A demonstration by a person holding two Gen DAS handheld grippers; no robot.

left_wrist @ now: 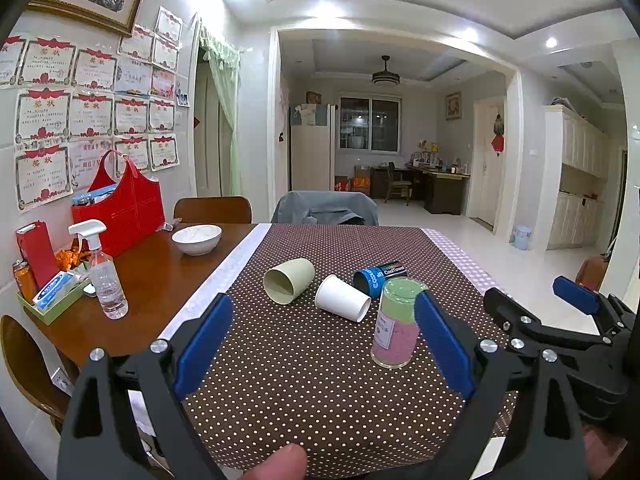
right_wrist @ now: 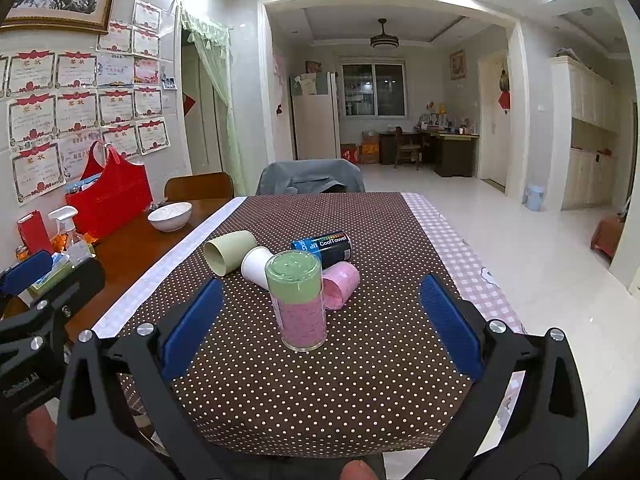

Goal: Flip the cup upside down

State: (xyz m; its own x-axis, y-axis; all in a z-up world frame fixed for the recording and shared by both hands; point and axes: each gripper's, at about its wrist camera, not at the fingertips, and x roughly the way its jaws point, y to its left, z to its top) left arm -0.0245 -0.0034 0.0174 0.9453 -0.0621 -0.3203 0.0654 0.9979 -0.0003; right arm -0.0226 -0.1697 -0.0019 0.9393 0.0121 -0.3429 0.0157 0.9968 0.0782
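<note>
Nothing is in hand yet; this looks like the pause before a pick. One clear cup (right_wrist: 298, 300), green at its top and pink below, stands on the dotted cloth (right_wrist: 320, 380) of the bench, seemingly mouth down already. Behind it lie four on their sides: a green cup (right_wrist: 228, 252), a white cup (right_wrist: 256, 266), a pink cup (right_wrist: 340, 284) and a blue can (right_wrist: 324, 246). The left gripper (left_wrist: 320, 344) and right gripper (right_wrist: 316, 324) both hover near the bench's front edge, jaws spread wide, touching nothing. I'd judge the next move is to reach past the standing cup, close on a lying one and turn it rim down.
</note>
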